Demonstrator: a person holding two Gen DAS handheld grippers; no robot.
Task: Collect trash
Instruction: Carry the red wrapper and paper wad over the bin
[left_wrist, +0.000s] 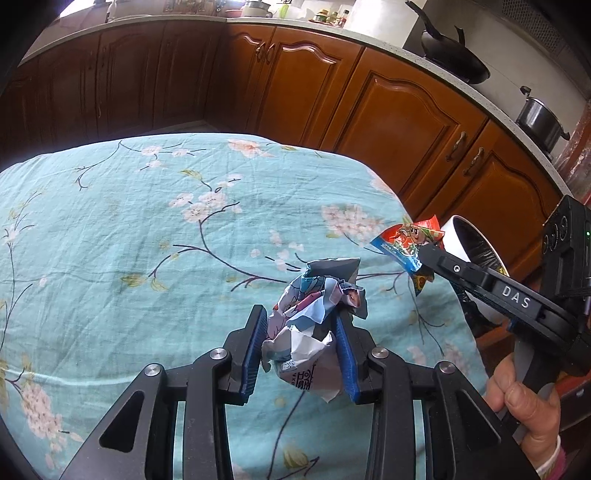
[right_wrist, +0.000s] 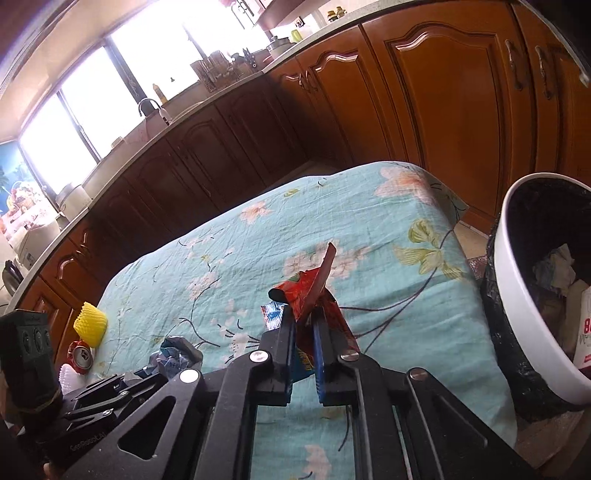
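**Q:** Left wrist view first: what step is in hand?

**A:** Both pieces of trash look picked up, carrying next. The left tool (left_wrist: 301, 343) pinches a crumpled blue-and-white wrapper (left_wrist: 314, 314) between its blue pads, above the floral cloth on the desk (left_wrist: 129, 229). The right tool (right_wrist: 304, 328) is pressed together on a red snack wrapper (right_wrist: 308, 291), also above the cloth.

**Q:** What does the next move call for?

**A:** Probably swinging each wrapper over the white trash bin (right_wrist: 517, 266) just beside the desk's edge, then spreading the pads. The bin is lined in black and already holds rubbish.

**Q:** How do the wrappers look?

**A:** Light, creased, shiny; the red one sticks up past the pads.
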